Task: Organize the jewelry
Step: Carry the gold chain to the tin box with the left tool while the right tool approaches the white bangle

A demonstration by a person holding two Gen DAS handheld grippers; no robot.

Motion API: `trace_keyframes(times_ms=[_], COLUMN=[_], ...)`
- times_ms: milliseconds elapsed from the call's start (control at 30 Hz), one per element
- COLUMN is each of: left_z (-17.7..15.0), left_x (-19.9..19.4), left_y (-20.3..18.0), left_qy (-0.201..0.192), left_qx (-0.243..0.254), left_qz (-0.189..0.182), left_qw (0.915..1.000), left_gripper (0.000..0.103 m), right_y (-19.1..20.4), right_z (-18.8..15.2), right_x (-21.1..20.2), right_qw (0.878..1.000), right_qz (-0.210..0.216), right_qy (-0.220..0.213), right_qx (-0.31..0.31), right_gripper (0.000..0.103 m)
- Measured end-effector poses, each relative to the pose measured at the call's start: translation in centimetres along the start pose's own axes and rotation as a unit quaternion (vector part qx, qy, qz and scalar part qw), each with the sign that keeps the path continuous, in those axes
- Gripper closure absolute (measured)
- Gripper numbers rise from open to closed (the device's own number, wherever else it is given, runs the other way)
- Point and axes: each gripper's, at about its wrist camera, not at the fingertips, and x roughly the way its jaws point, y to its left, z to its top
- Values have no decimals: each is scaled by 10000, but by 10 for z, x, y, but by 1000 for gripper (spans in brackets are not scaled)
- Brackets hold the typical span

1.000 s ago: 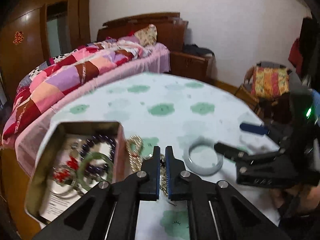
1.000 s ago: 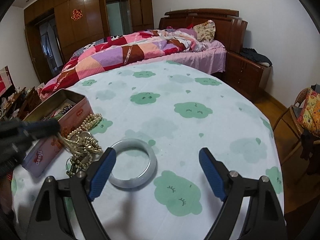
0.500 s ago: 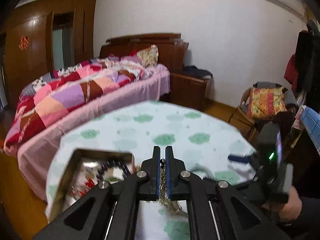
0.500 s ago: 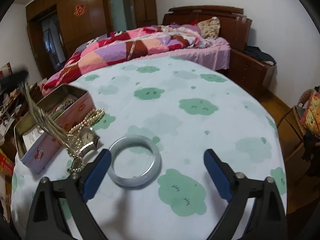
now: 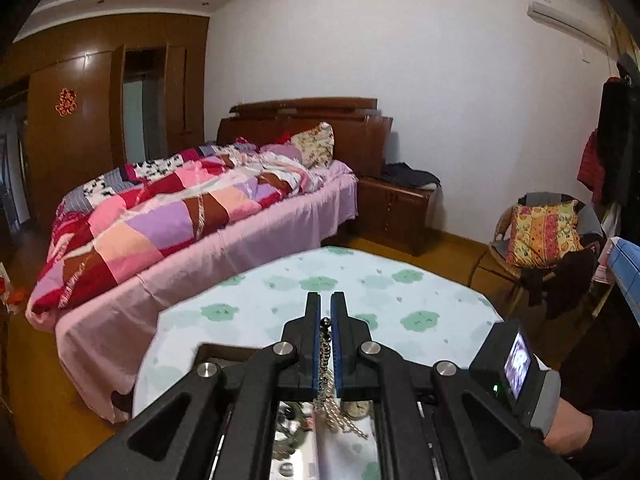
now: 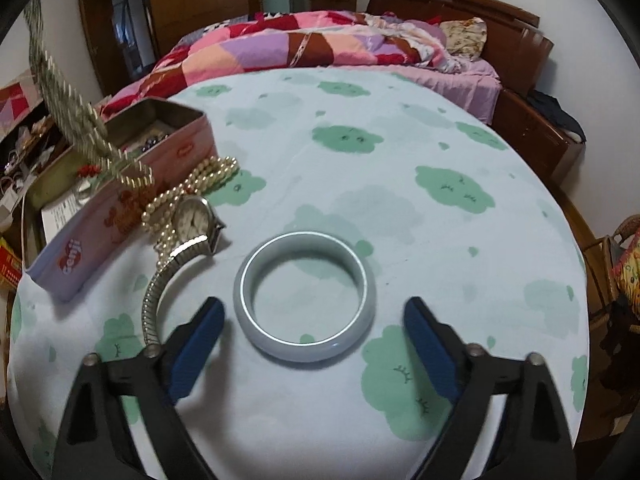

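Observation:
My left gripper (image 5: 325,312) is shut on a gold chain necklace (image 5: 325,364), which hangs down from its jaws. In the right wrist view the chain (image 6: 76,120) dangles above the open pink tin (image 6: 120,216), with its lower end over the tin's near wall. The tin holds other jewelry. A pearl necklace (image 6: 192,188) and a wristwatch (image 6: 192,220) lie on the table beside the tin. A pale jade bangle (image 6: 304,300) lies flat on the table. My right gripper (image 6: 312,332) is open, its blue pads on either side of the bangle's near half.
The round table (image 6: 440,240) has a pale cloth with green cloud prints. A bed (image 5: 180,220) with a patchwork quilt stands behind it. A chair with a patterned cushion (image 5: 544,232) is to the right. Clutter lies on the floor left of the tin.
My left gripper has risen high with the chain, pulling it off the table and over toward the tin. My right gripper has moved closer to the bangle and stayed open.

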Motion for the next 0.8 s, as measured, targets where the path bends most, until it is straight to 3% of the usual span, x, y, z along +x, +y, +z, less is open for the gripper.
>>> trace_keyframes(times_ms=[67, 167, 633, 667, 700, 733, 800], left_z=[6, 11, -2, -4, -7, -9, -15], left_x=[-4, -7, -7, -6, -5, -3, 0], left_y=[4, 11, 49, 51, 54, 57, 60], left_qy=[-74, -127, 97, 121, 166, 200, 274], left_qx=[37, 63, -74, -94, -121, -145, -196], left_qz=[83, 184, 628, 646, 670, 688, 702], left_qw=[9999, 9997, 9979, 9978, 9975, 9973, 9970], left_gripper=[99, 99, 99, 99, 99, 99, 99], right_y=[2, 3, 12, 14, 17, 19, 25], right_z=[0, -1, 15, 17, 21, 24, 31], right_x=[3, 1, -33, -35, -38, -41, -48], right_qw=[9999, 9999, 9966, 9962, 9955, 9952, 9940], right_qz=[56, 40, 23, 58, 230, 154, 58], right_qy=[76, 45, -818, -865, -910, -958, -1069], right_qx=[-54, -82, -55, -71, -105, -112, -231], right_gripper=[27, 27, 31, 44, 96, 91, 94])
